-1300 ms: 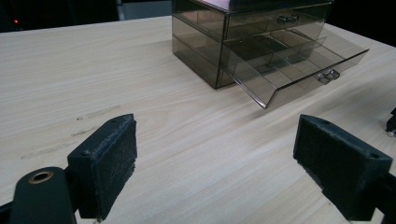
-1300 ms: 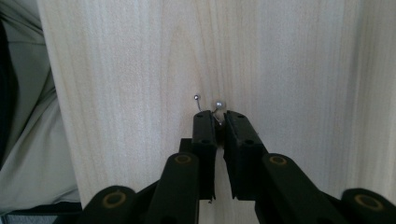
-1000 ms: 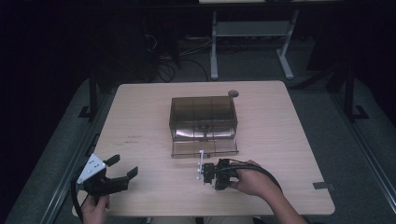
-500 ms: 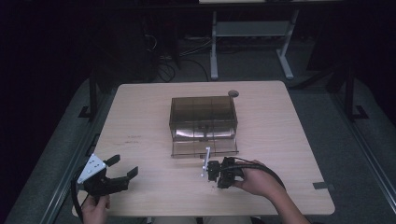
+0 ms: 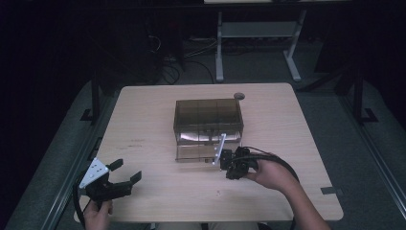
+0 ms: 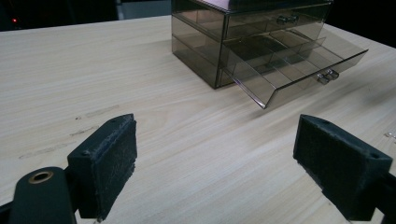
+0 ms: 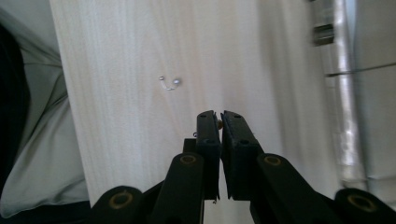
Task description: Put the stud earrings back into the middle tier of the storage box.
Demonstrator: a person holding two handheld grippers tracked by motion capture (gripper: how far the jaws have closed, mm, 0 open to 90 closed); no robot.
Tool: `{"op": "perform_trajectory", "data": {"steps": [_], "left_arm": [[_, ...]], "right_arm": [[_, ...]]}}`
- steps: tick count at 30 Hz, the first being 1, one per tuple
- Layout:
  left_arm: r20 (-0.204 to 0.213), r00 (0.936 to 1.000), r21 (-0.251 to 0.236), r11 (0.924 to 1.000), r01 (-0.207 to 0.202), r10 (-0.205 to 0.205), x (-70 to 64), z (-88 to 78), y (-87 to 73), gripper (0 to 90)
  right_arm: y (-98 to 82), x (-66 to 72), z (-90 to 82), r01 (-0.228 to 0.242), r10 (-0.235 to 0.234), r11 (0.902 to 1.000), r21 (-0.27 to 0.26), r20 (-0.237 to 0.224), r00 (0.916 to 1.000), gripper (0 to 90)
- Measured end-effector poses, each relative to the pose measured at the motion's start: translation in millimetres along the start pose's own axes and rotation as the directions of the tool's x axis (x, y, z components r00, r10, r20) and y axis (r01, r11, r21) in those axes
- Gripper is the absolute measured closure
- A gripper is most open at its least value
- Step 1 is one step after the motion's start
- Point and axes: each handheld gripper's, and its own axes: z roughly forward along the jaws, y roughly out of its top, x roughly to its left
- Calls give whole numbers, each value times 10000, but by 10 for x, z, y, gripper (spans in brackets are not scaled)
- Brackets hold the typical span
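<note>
A smoky clear drawer box (image 5: 208, 120) stands mid-table with its lower drawer (image 5: 198, 152) pulled out; the left gripper view shows the box (image 6: 219, 28) and the empty divided drawer (image 6: 299, 65). My right gripper (image 5: 229, 168) hovers just right of the drawer's front, pointing down. Its jaws are shut (image 7: 219, 122) with a tiny gold-coloured metal piece (image 7: 219, 124) pinched at the tips. A small silver earring-like piece (image 7: 169, 83) lies on the bare wood below it, also seen as a speck (image 5: 219, 193). My left gripper (image 5: 125, 170) rests open at the near left corner, nothing between its pads (image 6: 215, 163).
The wooden table (image 5: 143, 124) has a round cable hole (image 5: 238, 96) at its far edge. The near table edge and the person's grey clothing (image 7: 32, 154) lie beside the right gripper. Table legs and cables stand on the dark floor beyond.
My right gripper has lifted off the table and moved away from the near edge toward the open drawer, jaws staying shut. The left gripper has kept still.
</note>
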Motion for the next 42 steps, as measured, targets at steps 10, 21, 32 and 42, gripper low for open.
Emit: {"op": "perform_trajectory", "data": {"steps": [10, 21, 32, 42], "left_arm": [[-14, 10000, -30, 10000, -13, 13, 3, -4, 2, 129], [30, 10000, -30, 10000, 5, -4, 5, -9, 4, 129], [48, 10000, -65, 10000, 37, -37, 3, -12, 7, 129], [30, 10000, -112, 9999, 74, -73, 6, -19, 5, 129]], "right_arm": [[59, -404, -276, -529, 532, 9985, -159, 200, 9984, 853], [90, -930, -46, -1562, 1547, 9862, 541, 309, 9875, 853], [21, -1097, 165, -2065, 2046, 9748, 845, 313, 9784, 852], [0, -1062, 98, -2082, 2069, 9771, 431, 319, 9778, 811]]}}
